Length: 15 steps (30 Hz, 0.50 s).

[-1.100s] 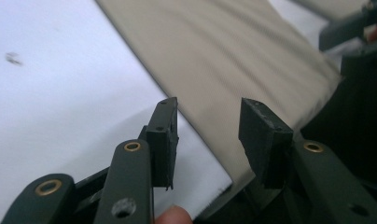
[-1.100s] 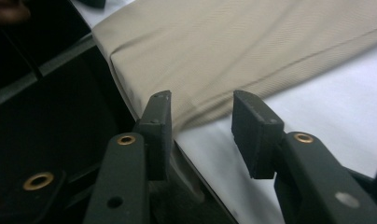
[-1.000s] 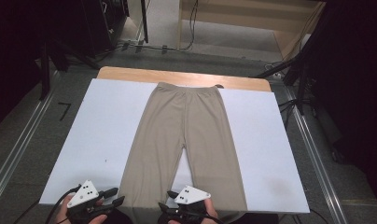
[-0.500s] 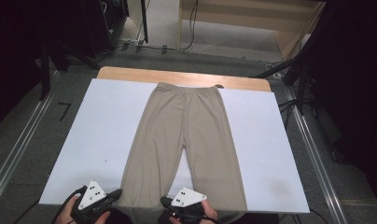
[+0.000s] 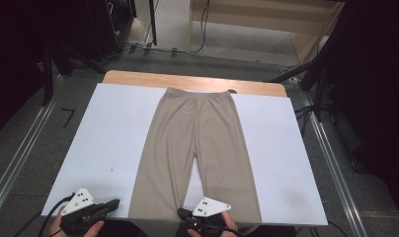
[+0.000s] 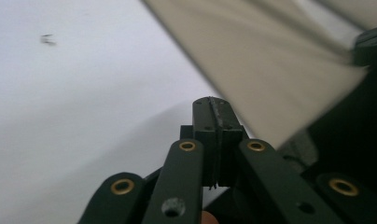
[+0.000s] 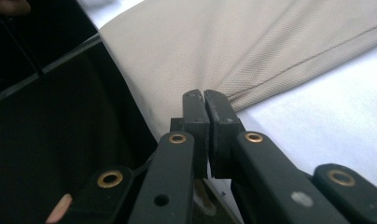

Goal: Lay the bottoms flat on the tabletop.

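I'm seeing the beige leggings (image 5: 195, 143) lying flat along the white table cover (image 5: 113, 133), waistband at the far edge. My left gripper (image 5: 111, 204) is hovering just beside the left leg's hem, jaws pressed together on nothing. My right gripper (image 7: 205, 100) is sitting at the hems, jaws closed, empty.

High view: we look forward and down on the whole desk (image 5: 113, 128) from above its near edge.
Left gripper view: close, low, trousers (image 6: 270, 70) at 1 o'clock.
Right gripper view: close, facing the hem.
Shared: trouser hem, white desk.
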Available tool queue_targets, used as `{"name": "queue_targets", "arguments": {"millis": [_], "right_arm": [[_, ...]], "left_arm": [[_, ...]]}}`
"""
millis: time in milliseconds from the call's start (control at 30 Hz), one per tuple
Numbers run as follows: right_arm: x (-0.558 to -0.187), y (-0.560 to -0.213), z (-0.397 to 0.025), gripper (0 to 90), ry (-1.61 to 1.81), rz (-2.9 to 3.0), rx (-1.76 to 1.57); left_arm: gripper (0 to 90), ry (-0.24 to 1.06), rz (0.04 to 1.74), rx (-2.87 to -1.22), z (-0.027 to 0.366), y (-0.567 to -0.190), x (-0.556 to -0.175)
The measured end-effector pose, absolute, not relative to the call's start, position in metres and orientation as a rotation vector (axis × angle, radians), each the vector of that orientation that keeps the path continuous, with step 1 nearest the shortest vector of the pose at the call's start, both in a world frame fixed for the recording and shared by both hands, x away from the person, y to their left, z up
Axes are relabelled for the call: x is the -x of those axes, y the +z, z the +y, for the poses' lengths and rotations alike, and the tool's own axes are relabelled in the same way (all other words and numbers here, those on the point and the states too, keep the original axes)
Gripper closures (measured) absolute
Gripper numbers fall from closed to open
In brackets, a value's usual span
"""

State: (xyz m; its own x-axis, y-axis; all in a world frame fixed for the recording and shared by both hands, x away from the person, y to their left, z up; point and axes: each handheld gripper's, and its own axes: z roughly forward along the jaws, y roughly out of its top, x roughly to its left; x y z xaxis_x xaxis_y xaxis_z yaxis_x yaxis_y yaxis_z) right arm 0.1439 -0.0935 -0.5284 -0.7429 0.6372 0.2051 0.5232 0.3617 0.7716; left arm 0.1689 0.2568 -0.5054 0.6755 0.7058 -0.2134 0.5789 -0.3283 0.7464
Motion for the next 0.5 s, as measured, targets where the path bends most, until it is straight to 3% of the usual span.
{"name": "queue_targets", "arguments": {"millis": [100,200,267,367,500], "right_arm": [[-0.144,-0.528,-0.093,76.2,1.335,2.479,-1.063],[-0.144,-0.524,-0.098,64.1,1.354,2.467,-1.063],[-0.145,-0.519,-0.104,55.4,1.366,2.445,-1.066],[-0.146,-0.510,-0.120,50.0,1.375,2.414,-1.067],[-0.149,-0.501,-0.148,49.5,1.369,2.343,-1.122]], "left_arm": [[64.7,0.199,0.972,-2.070,0.243,-0.509,-0.166],[58.3,0.218,0.946,-2.086,0.231,-0.510,-0.163],[57.5,0.271,0.926,-2.108,0.224,-0.511,-0.159],[61.7,0.395,0.913,-2.156,0.213,-0.511,-0.151],[82.4,0.408,0.888,-2.193,0.204,-0.509,-0.149]]}}
